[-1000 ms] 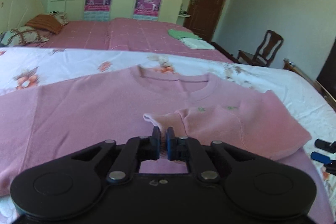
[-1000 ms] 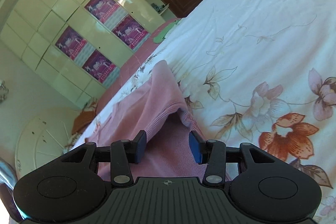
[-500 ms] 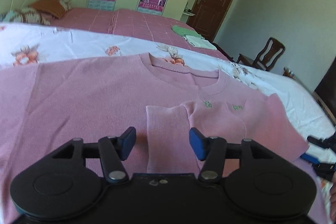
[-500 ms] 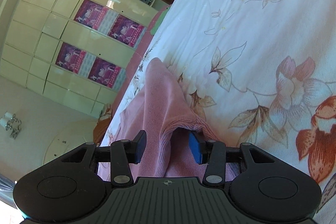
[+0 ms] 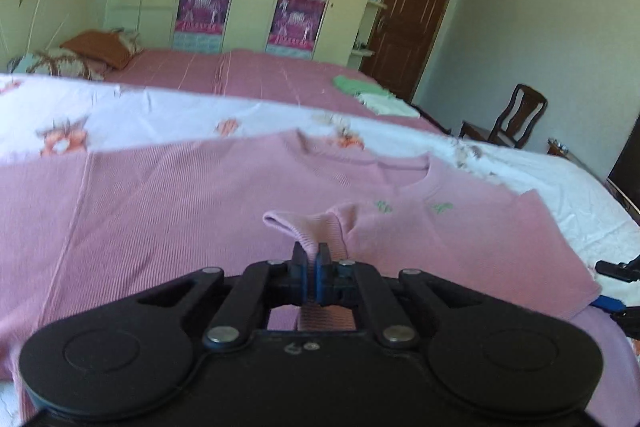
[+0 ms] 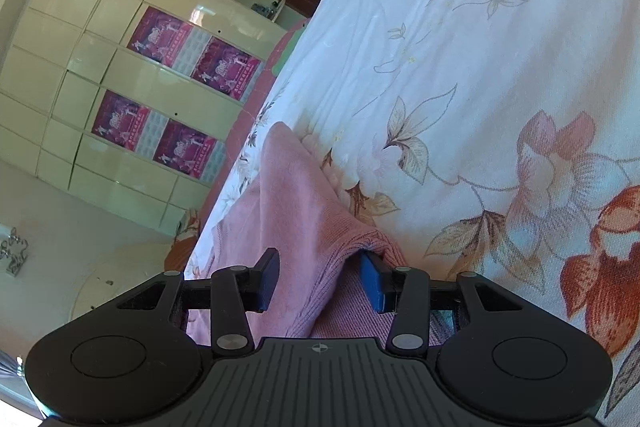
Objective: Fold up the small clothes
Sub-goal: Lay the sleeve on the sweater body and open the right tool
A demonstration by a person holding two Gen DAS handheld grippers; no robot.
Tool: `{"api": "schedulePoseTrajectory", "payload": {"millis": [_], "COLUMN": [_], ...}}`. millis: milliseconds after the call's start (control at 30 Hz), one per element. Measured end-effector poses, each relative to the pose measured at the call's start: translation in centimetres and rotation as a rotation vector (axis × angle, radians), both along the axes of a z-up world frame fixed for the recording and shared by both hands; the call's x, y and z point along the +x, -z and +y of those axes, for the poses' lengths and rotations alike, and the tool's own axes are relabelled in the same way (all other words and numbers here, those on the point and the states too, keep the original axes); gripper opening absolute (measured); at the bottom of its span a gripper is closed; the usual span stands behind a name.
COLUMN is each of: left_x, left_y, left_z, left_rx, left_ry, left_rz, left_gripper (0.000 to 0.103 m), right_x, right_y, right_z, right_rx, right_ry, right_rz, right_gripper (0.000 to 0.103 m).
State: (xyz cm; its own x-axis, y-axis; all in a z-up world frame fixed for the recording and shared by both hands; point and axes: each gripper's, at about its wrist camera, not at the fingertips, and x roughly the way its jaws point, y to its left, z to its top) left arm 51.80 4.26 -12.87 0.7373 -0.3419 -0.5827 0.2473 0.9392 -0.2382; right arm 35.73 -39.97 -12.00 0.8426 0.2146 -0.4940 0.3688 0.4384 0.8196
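Pink ribbed knit sweater (image 5: 160,211), round neckline, two small green motifs on the folded-in part, lies spread flat on your floral bedsheet (image 5: 140,115). One sleeve is folded across the chest; your left gripper (image 5: 311,269) has its fingers pinched together on that sleeve's cuff (image 5: 308,231), lifting it slightly. Your right gripper (image 6: 320,281) has its fingers apart, straddling a raised edge of the sweater (image 6: 296,211) at the sheet (image 6: 480,67). Green and white clothes (image 5: 368,95) sit on the far pink bed.
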Motion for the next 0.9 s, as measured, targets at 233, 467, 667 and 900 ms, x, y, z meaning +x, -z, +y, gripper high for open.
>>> {"api": "schedulePoseTrajectory", "payload": {"millis": [233, 467, 667, 900], "left_x": [0.1, -0.2, 0.1, 3.1], "left_y": [0.7, 1.0, -0.4, 0.5], "left_z": [0.4, 0.3, 0.3, -0.4], "left_rx": [-0.014, 0.002, 0.031, 0.042], "left_ry": [0.005, -0.01, -0.06, -0.081], "left_rz": [0.025, 0.016, -0.037, 0.041], "left_gripper": [0.004, 0.005, 0.062, 0.041], "right_x": [-2.4, 1.8, 3.2, 11.6], "right_y": [-3.3, -2.9, -4.4, -3.6], "right_z": [-0.5, 0.7, 1.1, -2.3], "right_rx": [-0.146, -0.336, -0.482, -0.429], "right_ry": [0.013, -0.194, -0.272, -0.291], "right_rz": [-0.039, 0.02, -0.048, -0.076], "right_gripper": [0.044, 0.009, 0.014, 0.037]}}
